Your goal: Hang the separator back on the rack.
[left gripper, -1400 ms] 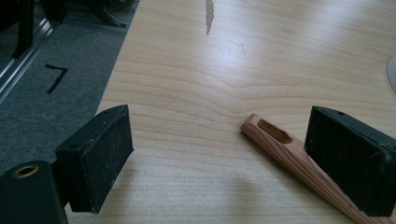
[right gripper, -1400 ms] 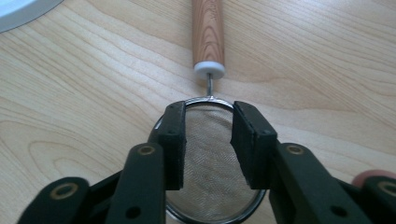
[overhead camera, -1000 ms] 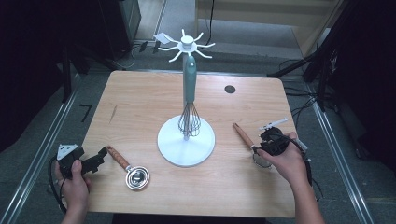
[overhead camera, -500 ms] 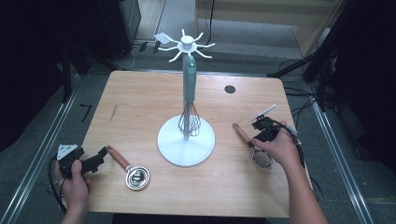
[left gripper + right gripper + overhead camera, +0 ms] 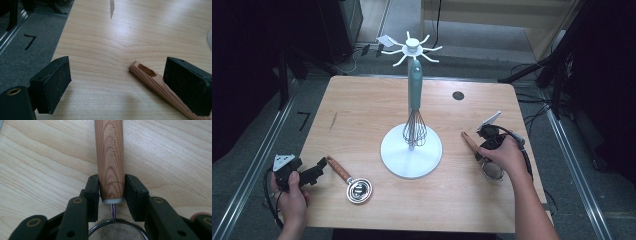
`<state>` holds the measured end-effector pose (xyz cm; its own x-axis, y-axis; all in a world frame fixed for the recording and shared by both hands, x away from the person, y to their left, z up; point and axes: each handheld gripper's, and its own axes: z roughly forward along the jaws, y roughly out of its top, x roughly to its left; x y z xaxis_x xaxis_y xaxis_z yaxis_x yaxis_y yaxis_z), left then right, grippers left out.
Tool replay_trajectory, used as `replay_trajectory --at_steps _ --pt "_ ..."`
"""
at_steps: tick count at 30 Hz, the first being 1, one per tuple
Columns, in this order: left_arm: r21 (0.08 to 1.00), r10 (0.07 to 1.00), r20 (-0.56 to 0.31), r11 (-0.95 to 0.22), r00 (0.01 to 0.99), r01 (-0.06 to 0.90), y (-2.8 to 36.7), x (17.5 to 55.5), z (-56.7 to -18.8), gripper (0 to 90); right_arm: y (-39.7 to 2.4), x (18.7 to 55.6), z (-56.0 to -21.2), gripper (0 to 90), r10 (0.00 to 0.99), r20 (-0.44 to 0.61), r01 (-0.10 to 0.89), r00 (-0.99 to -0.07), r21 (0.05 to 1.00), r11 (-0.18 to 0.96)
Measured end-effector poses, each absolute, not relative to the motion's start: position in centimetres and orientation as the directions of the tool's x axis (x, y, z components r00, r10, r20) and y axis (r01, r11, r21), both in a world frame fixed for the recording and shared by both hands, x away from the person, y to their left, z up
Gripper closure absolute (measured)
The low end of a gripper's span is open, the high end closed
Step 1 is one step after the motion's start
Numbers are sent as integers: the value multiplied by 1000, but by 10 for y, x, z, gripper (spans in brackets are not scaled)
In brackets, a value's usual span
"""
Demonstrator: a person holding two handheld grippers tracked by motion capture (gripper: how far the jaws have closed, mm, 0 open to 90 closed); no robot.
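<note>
A strainer lies at the table's right, its wooden handle (image 5: 468,141) pointing up-left from the mesh bowl (image 5: 493,171). My right gripper (image 5: 486,145) sits over the handle's lower end. In the right gripper view its jaws have just been closing, and both pads now press the sides of the handle (image 5: 110,150) just above the mesh (image 5: 116,232). At the front left, my left gripper (image 5: 314,170) stands open. A small metal cup (image 5: 358,190) with a wooden handle (image 5: 150,78) lies beside it, and the handle's tip is near the right pad (image 5: 187,85), apart from it.
A white stand (image 5: 411,150) rises at the table's middle, with a teal-handled whisk (image 5: 414,95) hanging from its hooked top (image 5: 412,48). A dark round hole (image 5: 458,95) is at the back right. Grey floor with a "7" mark (image 5: 30,41) borders the left edge.
My right hand has shifted left and slightly down onto the strainer's handle, and its jaws have closed around it. The left hand and its gripper have stayed put.
</note>
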<state>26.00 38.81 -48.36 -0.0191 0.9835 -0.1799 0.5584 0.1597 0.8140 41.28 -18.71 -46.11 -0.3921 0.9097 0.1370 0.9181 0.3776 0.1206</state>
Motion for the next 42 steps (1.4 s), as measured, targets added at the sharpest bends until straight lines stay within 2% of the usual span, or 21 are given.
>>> replay_trajectory --at_steps 14,26,42 --pt "813 983 -181 160 -19 559 388 260 -484 80 -185 410 -462 713 910 127 914 -394 154 375" --pt "813 983 -181 160 -19 560 388 260 -484 80 -193 399 -445 714 911 134 887 -389 320 332" --pt "814 983 -180 160 -19 559 388 260 -484 80 -190 374 -421 714 878 161 768 -451 571 290"
